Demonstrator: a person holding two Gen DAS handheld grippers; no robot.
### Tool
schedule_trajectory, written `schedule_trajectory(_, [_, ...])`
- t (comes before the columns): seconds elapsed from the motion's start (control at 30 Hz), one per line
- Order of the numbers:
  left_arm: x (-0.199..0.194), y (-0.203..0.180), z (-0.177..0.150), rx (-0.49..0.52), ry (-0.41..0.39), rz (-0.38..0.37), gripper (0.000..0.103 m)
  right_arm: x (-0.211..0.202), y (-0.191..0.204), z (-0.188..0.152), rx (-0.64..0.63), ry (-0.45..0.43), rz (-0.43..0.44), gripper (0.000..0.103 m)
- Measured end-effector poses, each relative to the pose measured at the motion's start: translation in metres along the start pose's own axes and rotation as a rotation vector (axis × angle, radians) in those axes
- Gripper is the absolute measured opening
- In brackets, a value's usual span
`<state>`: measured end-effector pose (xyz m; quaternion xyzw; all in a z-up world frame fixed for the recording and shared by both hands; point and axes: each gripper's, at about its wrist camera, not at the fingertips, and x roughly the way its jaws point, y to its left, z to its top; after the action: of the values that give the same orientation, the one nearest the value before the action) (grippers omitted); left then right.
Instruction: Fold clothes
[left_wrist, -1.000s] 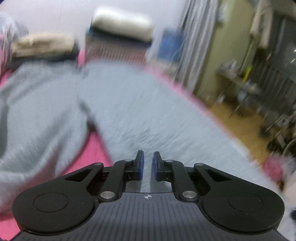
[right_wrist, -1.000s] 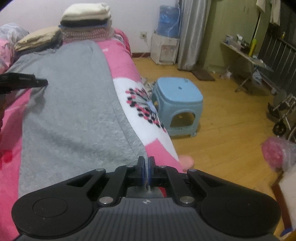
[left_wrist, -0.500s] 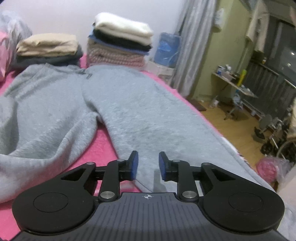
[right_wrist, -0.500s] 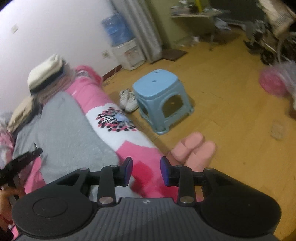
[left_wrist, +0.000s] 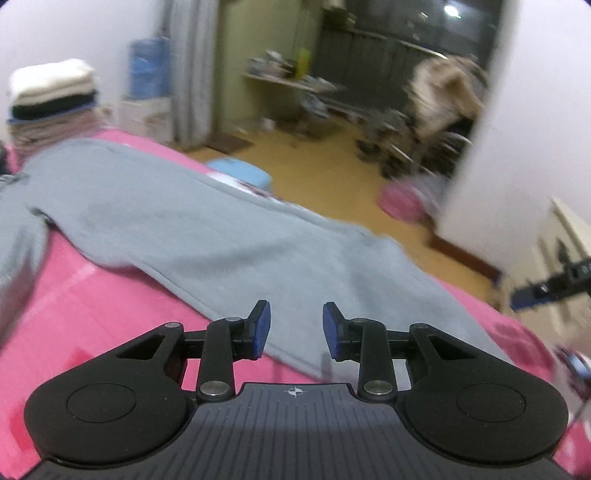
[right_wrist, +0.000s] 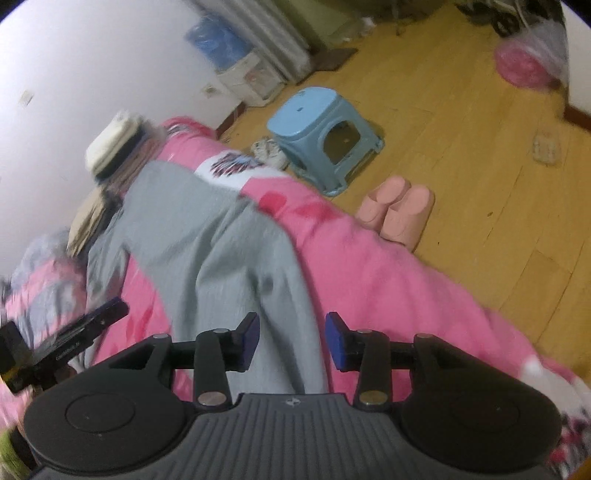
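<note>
A: Your jaws?
B: Your left gripper (left_wrist: 295, 330) and right gripper (right_wrist: 292, 341) are both opening, part-way apart, gripping nothing.
A: The trousers?
B: The grey trousers (left_wrist: 221, 236) lie flat below them on your pink bed (left_wrist: 92, 306), one leg along the bed's floor-side edge.

Right tongs (right_wrist: 291, 338) opening above grey trousers (right_wrist: 221, 251) spread on a pink bed (right_wrist: 388, 280), nothing between the pads, left tongs (right_wrist: 85, 326) at left, blue stool (right_wrist: 321, 129) and pink slippers (right_wrist: 397, 210) on wooden floor (right_wrist: 480, 155)
</note>
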<state>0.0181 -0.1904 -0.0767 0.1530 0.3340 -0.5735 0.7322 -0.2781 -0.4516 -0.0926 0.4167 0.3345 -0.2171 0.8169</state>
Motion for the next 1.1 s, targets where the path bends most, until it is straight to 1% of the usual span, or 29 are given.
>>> schedule_trajectory(0.07, [0.000, -0.014, -0.010, 0.005, 0.040, -0.026, 0.031, -0.010, 0.013, -0.022, -0.124, 0.006, -0.008, 0.048])
schedule_trajectory(0.17, [0.004, -0.027, -0.019, -0.019, 0.091, -0.051, 0.031, -0.013, 0.036, -0.059, -0.349, 0.019, -0.047, 0.048])
schedule_trajectory(0.2, [0.004, -0.033, -0.022, -0.013, 0.101, -0.060, 0.031, -0.012, 0.043, -0.072, -0.426, 0.016, -0.067, 0.048])
schedule_trajectory(0.27, [0.005, -0.045, -0.027, 0.021, 0.114, -0.074, 0.031, -0.007, 0.049, -0.090, -0.516, 0.005, -0.113, 0.045])
schedule_trajectory(0.3, [0.005, -0.053, -0.030, 0.061, 0.111, -0.080, 0.031, -0.004, 0.052, -0.098, -0.553, -0.001, -0.137, 0.043])
schedule_trajectory(0.33, [0.003, -0.061, -0.032, 0.105, 0.105, -0.086, 0.031, -0.001, 0.052, -0.101, -0.566, -0.004, -0.151, 0.036])
schedule_trajectory(0.37, [0.002, -0.070, -0.034, 0.150, 0.100, -0.092, 0.031, 0.003, 0.051, -0.102, -0.563, -0.004, -0.158, 0.013])
schedule_trajectory(0.4, [-0.001, -0.078, -0.037, 0.181, 0.100, -0.099, 0.031, 0.003, 0.051, -0.102, -0.549, -0.008, -0.147, 0.005])
schedule_trajectory(0.43, [-0.003, -0.085, -0.040, 0.206, 0.102, -0.106, 0.031, 0.002, 0.052, -0.100, -0.528, -0.014, -0.125, 0.004])
schedule_trajectory(0.47, [-0.005, -0.089, -0.041, 0.205, 0.110, -0.118, 0.031, 0.000, 0.054, -0.098, -0.524, -0.023, -0.097, 0.004])
schedule_trajectory(0.53, [-0.003, -0.084, -0.042, 0.092, 0.147, -0.180, 0.032, -0.005, 0.061, -0.097, -0.549, -0.043, -0.035, 0.004])
schedule_trajectory(0.57, [-0.001, -0.078, -0.043, 0.003, 0.170, -0.224, 0.032, -0.006, 0.067, -0.098, -0.573, -0.049, -0.002, 0.004])
schedule_trajectory(0.63, [0.009, -0.054, -0.048, -0.276, 0.226, -0.338, 0.034, -0.003, 0.079, -0.103, -0.632, -0.052, 0.066, 0.004])
schedule_trajectory(0.67, [0.015, -0.041, -0.053, -0.431, 0.252, -0.386, 0.034, 0.001, 0.085, -0.107, -0.660, -0.048, 0.084, 0.004])
schedule_trajectory(0.7, [0.021, -0.030, -0.060, -0.561, 0.277, -0.420, 0.034, 0.006, 0.090, -0.111, -0.688, -0.042, 0.091, 0.004])
schedule_trajectory(0.73, [0.028, -0.020, -0.066, -0.679, 0.301, -0.448, 0.034, 0.012, 0.095, -0.115, -0.715, -0.036, 0.098, 0.004])
schedule_trajectory(0.77, [0.032, -0.014, -0.070, -0.730, 0.317, -0.457, 0.035, 0.017, 0.099, -0.119, -0.735, -0.032, 0.105, 0.004])
schedule_trajectory(0.8, [0.035, -0.013, -0.071, -0.724, 0.329, -0.445, 0.035, 0.023, 0.102, -0.122, -0.749, -0.031, 0.112, 0.004])
schedule_trajectory(0.83, [0.037, -0.013, -0.071, -0.706, 0.341, -0.427, 0.037, 0.029, 0.105, -0.126, -0.761, -0.033, 0.123, 0.004])
schedule_trajectory(0.87, [0.039, -0.014, -0.072, -0.687, 0.353, -0.419, 0.040, 0.033, 0.108, -0.128, -0.773, -0.039, 0.136, 0.004])
schedule_trajectory(0.9, [0.042, -0.015, -0.074, -0.678, 0.362, -0.415, 0.041, 0.037, 0.111, -0.131, -0.783, -0.043, 0.147, 0.004])
schedule_trajectory(0.97, [0.046, -0.017, -0.078, -0.671, 0.372, -0.402, 0.049, 0.044, 0.118, -0.135, -0.796, -0.047, 0.173, 0.004])
schedule_trajectory(1.03, [0.051, -0.015, -0.085, -0.703, 0.392, -0.385, 0.049, 0.048, 0.121, -0.140, -0.802, -0.041, 0.198, 0.005])
schedule_trajectory(1.1, [0.057, -0.013, -0.092, -0.742, 0.414, -0.372, 0.047, 0.047, 0.121, -0.143, -0.804, -0.023, 0.196, 0.007])
